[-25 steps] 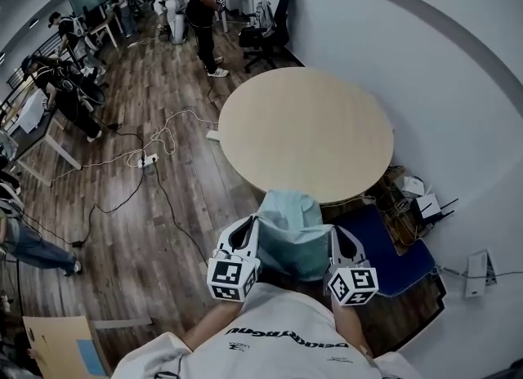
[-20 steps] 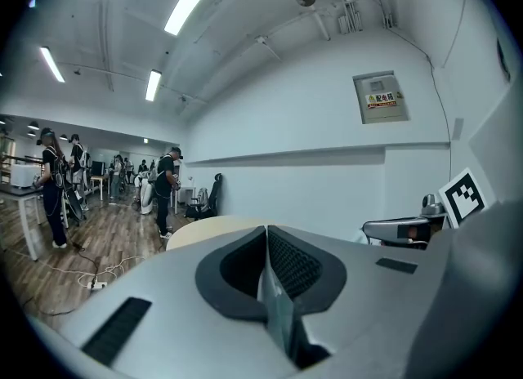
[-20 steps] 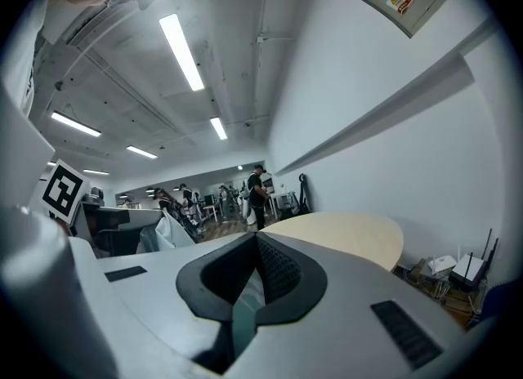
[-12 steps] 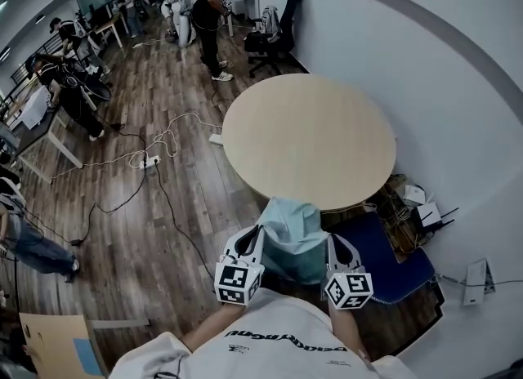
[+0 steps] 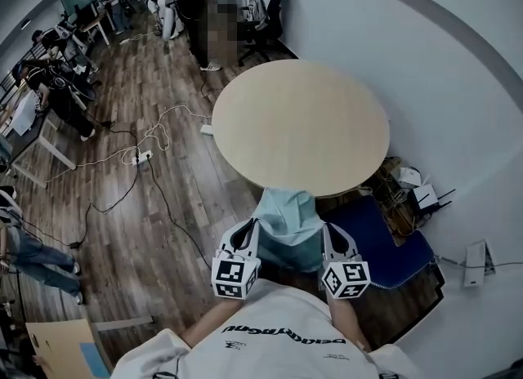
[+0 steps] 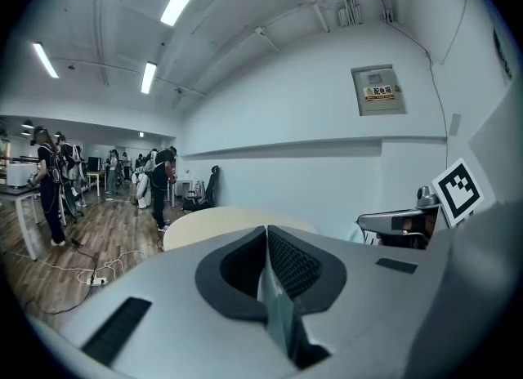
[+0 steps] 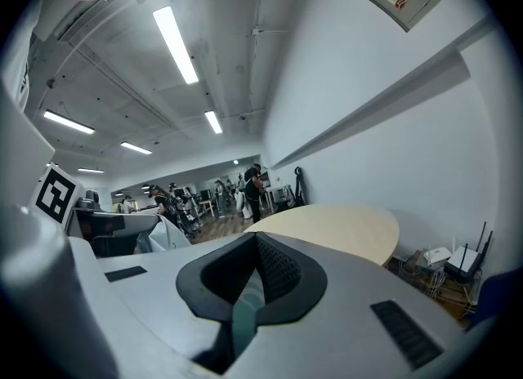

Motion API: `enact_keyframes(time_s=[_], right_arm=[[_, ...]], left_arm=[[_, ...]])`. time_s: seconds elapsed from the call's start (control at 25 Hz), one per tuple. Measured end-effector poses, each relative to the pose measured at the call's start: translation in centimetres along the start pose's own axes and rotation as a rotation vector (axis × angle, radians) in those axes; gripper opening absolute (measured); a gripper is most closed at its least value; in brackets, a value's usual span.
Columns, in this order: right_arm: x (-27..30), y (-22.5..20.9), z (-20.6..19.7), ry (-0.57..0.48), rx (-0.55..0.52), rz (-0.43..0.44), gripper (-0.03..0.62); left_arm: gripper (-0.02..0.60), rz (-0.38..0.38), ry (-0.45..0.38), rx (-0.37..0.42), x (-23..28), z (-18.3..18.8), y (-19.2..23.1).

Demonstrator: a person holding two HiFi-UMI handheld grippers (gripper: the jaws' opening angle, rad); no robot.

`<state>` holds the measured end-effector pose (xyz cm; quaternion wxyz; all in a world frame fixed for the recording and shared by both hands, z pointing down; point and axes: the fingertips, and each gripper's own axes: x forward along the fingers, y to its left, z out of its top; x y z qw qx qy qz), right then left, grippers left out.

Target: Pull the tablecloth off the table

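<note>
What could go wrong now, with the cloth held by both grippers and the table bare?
1. The left gripper and right gripper each pinch only a thin edge of the cloth. The bulk hanging between them might pull an edge free.
2. Cables lie across the floor to the person's left. Stepping that way with the cloth, the person might trip or snag it.
</note>
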<state>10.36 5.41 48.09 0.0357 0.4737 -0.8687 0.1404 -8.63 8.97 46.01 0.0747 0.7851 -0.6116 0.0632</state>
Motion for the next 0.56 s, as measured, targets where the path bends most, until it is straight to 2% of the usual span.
enact_keyframes(time_s=[0.56], right_arm=[[1.4,-0.8,-0.2,0.014,0.008,0.013,0.032]], left_arm=[[0.018,0.014,0.022,-0.001,1.1,-0.6,0.1]])
